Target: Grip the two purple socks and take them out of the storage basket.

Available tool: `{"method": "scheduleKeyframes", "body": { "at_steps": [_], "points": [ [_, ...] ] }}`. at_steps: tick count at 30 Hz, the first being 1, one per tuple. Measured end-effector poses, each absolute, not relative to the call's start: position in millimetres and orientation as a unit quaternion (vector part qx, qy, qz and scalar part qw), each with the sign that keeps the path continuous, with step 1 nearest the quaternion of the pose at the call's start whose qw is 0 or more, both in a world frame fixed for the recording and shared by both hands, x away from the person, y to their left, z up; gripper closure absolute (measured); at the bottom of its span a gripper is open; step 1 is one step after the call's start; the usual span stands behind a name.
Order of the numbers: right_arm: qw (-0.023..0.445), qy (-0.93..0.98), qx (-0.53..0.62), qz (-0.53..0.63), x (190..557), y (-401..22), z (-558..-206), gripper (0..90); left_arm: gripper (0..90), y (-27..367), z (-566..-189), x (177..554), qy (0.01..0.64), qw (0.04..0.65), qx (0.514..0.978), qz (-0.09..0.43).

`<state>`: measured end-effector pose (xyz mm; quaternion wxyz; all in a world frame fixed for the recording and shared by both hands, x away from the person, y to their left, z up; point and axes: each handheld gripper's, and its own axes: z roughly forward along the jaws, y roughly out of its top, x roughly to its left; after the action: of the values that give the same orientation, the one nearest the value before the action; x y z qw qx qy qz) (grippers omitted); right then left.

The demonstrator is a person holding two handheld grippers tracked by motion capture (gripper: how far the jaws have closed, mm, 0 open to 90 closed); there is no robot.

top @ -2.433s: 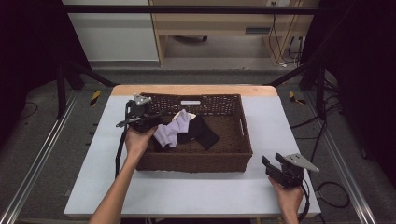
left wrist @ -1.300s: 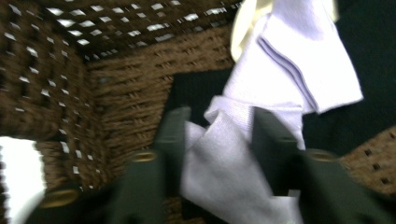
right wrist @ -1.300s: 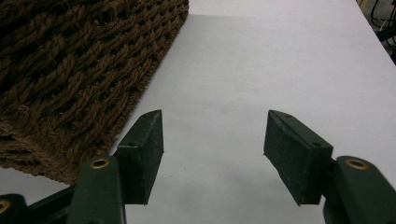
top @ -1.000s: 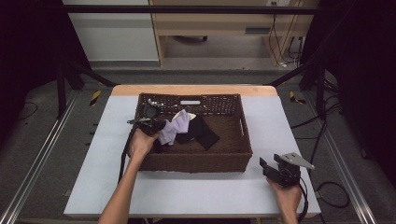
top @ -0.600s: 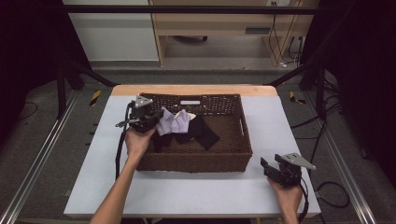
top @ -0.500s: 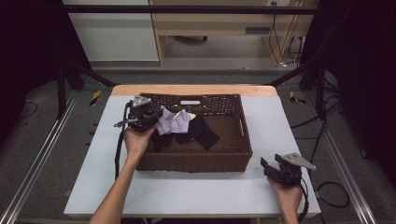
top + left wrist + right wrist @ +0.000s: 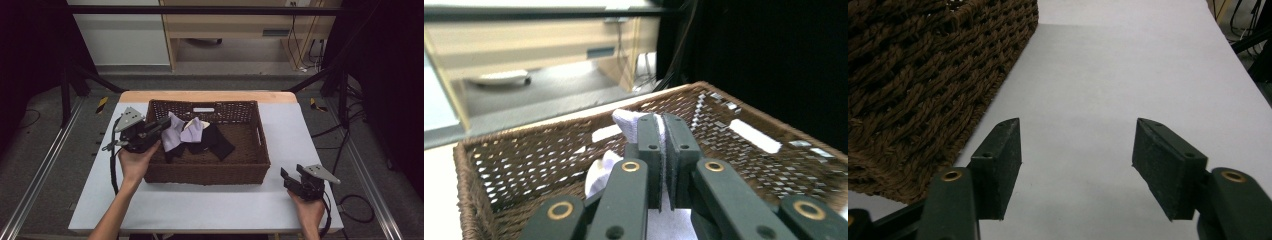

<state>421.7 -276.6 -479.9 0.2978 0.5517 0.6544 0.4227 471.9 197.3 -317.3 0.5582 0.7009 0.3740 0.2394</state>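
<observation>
Woven brown wicker makes up the rectangular basket, its walls an open lattice with a slot handle in each short end and a small pale tag on the far wall; no writing on that tag can be read. Inside the basket lie soft, crumpled pieces of fabric: a pale lilac cloth with a fine knitted texture at the basket's left end, and a black garment spread flat toward the middle. The left gripper, matte dark green-black with brass-coloured rivets, sits over the basket's left rim, its jaws pressed together on a fold of the lilac cloth, which shows white between the pads in the left gripper view. The right gripper rests off the basket's near right corner, above the smooth white table; its flat, blunt pads stand partway apart with nothing between them, having just been opening.
</observation>
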Motion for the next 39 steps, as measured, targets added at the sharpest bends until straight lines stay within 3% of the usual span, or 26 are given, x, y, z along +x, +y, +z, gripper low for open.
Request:
{"method": "scheduleKeyframes", "body": {
  "at_steps": [27,39],
  "points": [
    [0.335,0.646,0.541,0.422,419,-273,-483,28.9,85.8,193,-308,379,0.271,0.585,0.733,0.217],
    [0.341,0.647,0.538,0.419,418,-272,-484,27.0,85.8,188,-346,361,0.268,0.558,0.765,0.181]
  ]
}}
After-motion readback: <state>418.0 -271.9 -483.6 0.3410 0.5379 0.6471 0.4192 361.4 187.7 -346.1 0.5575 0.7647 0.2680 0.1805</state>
